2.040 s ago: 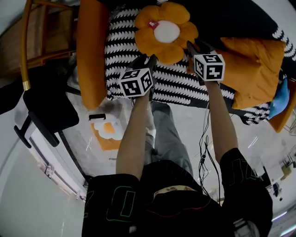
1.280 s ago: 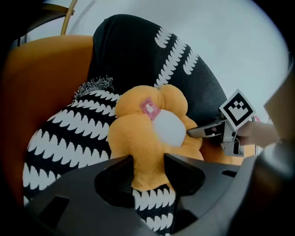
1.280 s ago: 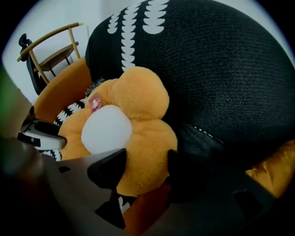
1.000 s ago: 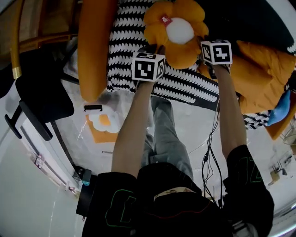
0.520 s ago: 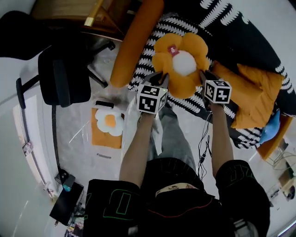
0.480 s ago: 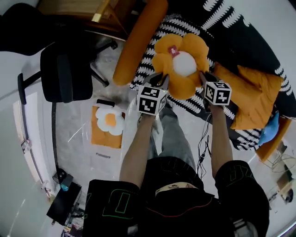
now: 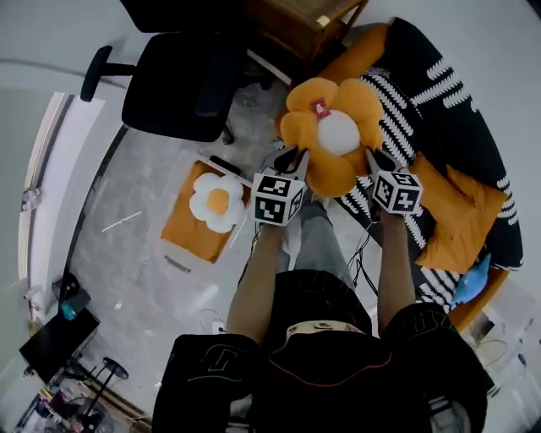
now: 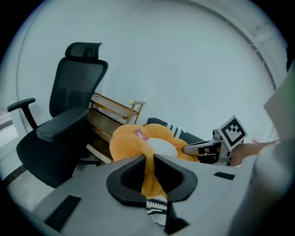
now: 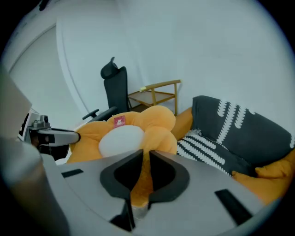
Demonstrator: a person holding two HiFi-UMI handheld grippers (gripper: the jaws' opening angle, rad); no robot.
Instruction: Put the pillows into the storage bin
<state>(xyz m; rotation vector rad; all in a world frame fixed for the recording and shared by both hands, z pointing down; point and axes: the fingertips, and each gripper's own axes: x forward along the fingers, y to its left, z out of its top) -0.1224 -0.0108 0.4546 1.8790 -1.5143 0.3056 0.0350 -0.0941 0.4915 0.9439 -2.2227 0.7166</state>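
Note:
An orange flower pillow (image 7: 334, 135) with a white centre hangs in the air between both grippers. My left gripper (image 7: 292, 157) is shut on a petal at its lower left, and the orange fabric (image 8: 138, 140) is pinched between the pads. My right gripper (image 7: 372, 157) is shut on a petal at its lower right; in the right gripper view the pillow (image 9: 124, 138) bulges just beyond the jaws. On the floor to the left lies an orange bin (image 7: 182, 228) with a white-and-yellow flower pillow (image 7: 216, 201) on it.
A black office chair (image 7: 182, 76) stands beyond the bin. A sofa with a black-and-white striped blanket (image 7: 406, 110) and an orange cushion (image 7: 452, 224) is at the right. A wooden rack (image 7: 296, 17) stands at the back. Cables trail on the floor near my legs.
Both grippers have lifted the orange flower pillow off the sofa blanket. The view has swung left, so the chair and the floor bin now sit nearer the pillow.

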